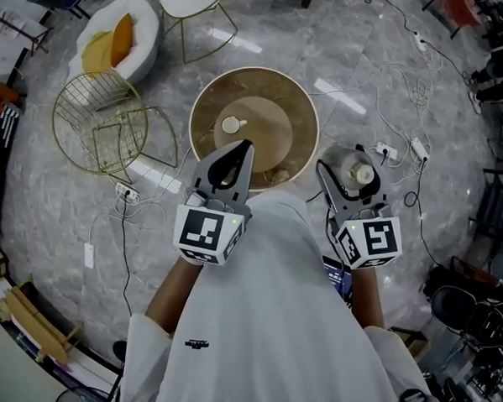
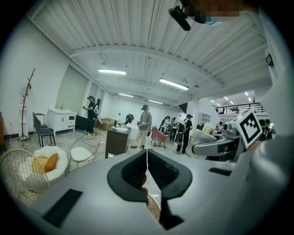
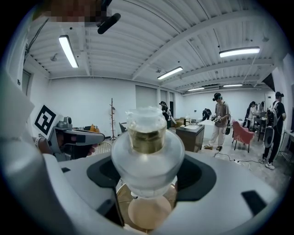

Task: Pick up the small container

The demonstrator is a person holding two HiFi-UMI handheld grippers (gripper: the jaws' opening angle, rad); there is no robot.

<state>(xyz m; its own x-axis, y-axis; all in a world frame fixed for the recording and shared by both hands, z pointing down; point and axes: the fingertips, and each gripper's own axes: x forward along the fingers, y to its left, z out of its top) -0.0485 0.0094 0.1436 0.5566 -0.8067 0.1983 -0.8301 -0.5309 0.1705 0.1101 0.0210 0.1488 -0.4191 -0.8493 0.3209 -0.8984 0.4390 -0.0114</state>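
The small container is a clear glass jar with a knobbed lid, and my right gripper is shut on it, off the near right edge of the round wooden table. In the right gripper view the jar fills the gap between the dark pads, upright, with the table's inner disc below. My left gripper hangs over the table's near edge with its jaws touching and nothing seen between them. A small white cup stands on the table.
Gold wire chairs and a white seat with yellow cushions stand to the left of the table. Power strips and cables lie on the marble floor at the right. Several people stand far off.
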